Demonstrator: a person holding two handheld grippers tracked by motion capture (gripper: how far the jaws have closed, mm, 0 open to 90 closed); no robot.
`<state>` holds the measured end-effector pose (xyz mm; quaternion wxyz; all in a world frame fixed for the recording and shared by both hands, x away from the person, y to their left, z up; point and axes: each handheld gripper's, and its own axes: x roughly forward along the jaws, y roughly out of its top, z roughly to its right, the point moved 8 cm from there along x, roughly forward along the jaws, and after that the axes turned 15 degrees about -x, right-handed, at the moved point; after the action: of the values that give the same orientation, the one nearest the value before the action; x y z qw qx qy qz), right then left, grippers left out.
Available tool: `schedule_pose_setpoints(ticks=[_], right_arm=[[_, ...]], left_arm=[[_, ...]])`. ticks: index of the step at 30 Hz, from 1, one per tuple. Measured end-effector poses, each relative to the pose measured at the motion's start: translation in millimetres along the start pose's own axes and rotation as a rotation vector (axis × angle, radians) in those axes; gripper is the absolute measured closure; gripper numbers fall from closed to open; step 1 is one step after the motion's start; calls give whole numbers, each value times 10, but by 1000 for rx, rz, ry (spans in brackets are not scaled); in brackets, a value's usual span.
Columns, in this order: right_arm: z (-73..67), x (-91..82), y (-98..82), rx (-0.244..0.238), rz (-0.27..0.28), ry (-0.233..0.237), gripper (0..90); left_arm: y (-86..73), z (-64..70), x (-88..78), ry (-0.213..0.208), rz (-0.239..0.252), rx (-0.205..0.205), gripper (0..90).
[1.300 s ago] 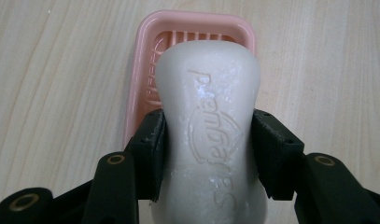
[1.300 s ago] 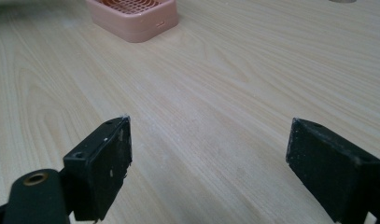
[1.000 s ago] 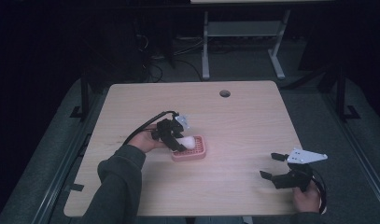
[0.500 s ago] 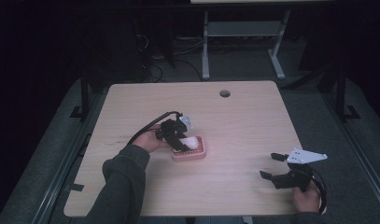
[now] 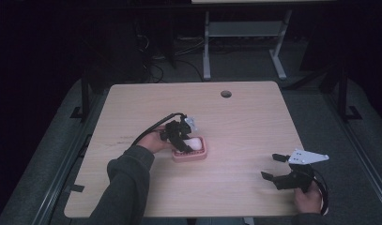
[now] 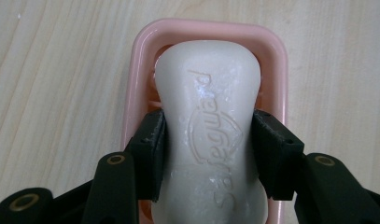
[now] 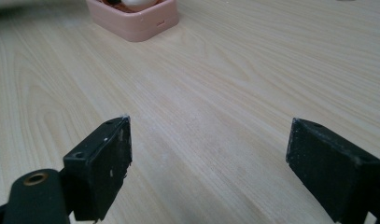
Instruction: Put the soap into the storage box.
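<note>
Light wood-grain rectangular table (image 5: 254, 122), rounded corners, round cable hole (image 5: 225, 93) near the far edge.

White waisted bar of soap (image 6: 208, 126) w/ embossed lettering sits in a pink rounded-rectangle plastic soap dish (image 6: 276, 60); in the high view the dish (image 5: 198, 154) lies left of table centre, well clear of every edge.

Left gripper (image 5: 181, 136) comes in from the dish's left side, person's hand and dark sleeve behind it. In the left gripper view its black jaws are pinched on the soap's narrow waist, one pad each side, both touching the soap; pads sit inside the dish rim. Can't tell if the soap rests on the dish floor or is lifted slightly.

Right gripper (image 5: 282, 171) near the front-right corner, close to the near edge, jaws spread wide w/ nothing between them; in the right gripper view (image 7: 208, 158) bare wood shows between the pads, dish far off at top left.

Open tabletop: whole far half, plus the wide stretch between dish and right gripper.
</note>
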<state>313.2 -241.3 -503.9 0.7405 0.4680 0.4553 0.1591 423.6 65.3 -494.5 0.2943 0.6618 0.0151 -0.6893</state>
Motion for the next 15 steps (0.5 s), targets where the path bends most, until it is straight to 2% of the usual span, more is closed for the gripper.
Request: schedule_pose_setpoints(ticks=[15], right_arm=[[-7, -1, 11, -4, 4, 3, 135]], left_arm=[[-2, 3, 29, 5, -10, -7, 490]])
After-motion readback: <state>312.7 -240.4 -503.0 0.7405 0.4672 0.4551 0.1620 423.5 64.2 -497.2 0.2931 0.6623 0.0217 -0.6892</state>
